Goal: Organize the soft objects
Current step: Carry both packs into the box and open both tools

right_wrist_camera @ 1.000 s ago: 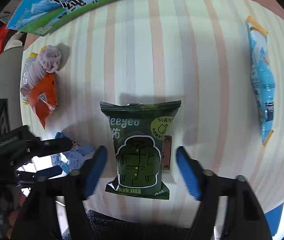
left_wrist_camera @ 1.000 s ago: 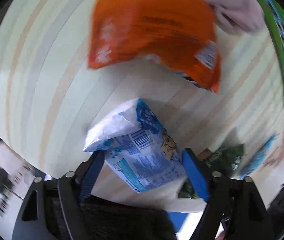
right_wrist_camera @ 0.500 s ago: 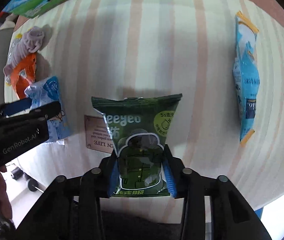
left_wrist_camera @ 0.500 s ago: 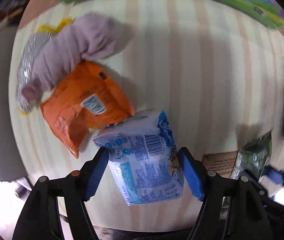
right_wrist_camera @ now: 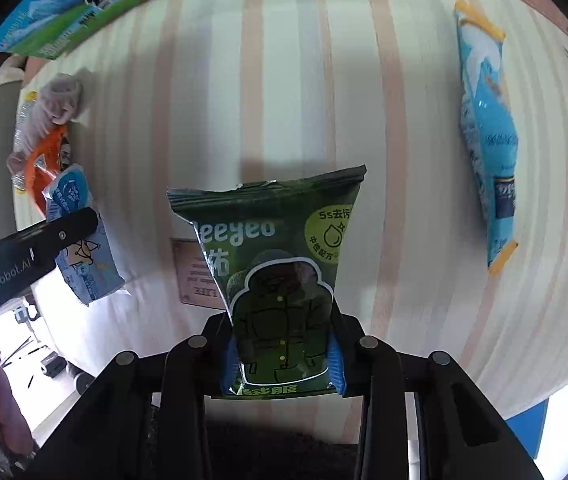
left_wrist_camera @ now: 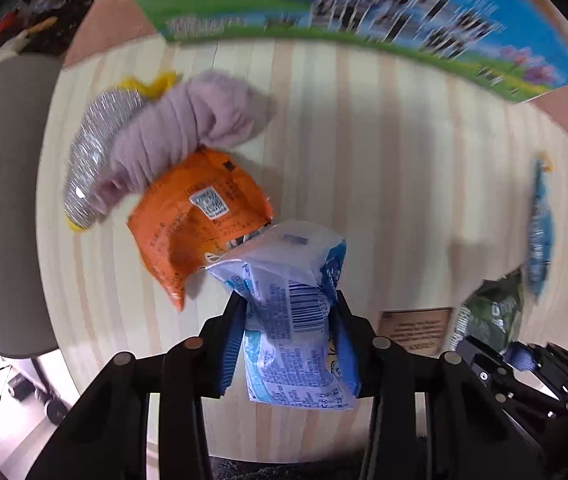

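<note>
The left gripper (left_wrist_camera: 290, 336) had its fingers clamped on a blue pack (left_wrist_camera: 292, 316), pinching it at the waist so the plastic bulged above and below the blue pads (left_wrist_camera: 231, 354). The pack's upper end covered a corner of the orange bag (left_wrist_camera: 199, 220), so I could not tell whether the two touched. A mauve cloth (left_wrist_camera: 179, 136) lay draped over the orange bag's far end and over a silver pouch (left_wrist_camera: 91, 148), hiding most of that pouch; only its foil side and yellow ends showed.

The right gripper (right_wrist_camera: 282, 354) was closed on a green pack (right_wrist_camera: 271, 268), gripping its lower part, with the bottom edge cut off behind the fingers. The pack blocked part of a brown label (right_wrist_camera: 193, 272) on the table (right_wrist_camera: 275, 80), and the label's print was too small to read. In the left view the green pack showed only as a blurred patch at the right edge.

A long blue sachet (right_wrist_camera: 488, 140) lay flat on the table, well apart from both grippers. A green-and-blue box (left_wrist_camera: 344, 12) stood along the table's far edge, its print smeared by blur and its top cut off; what it held could not be seen. The striped tabletop ran out of frame near the cameras.
</note>
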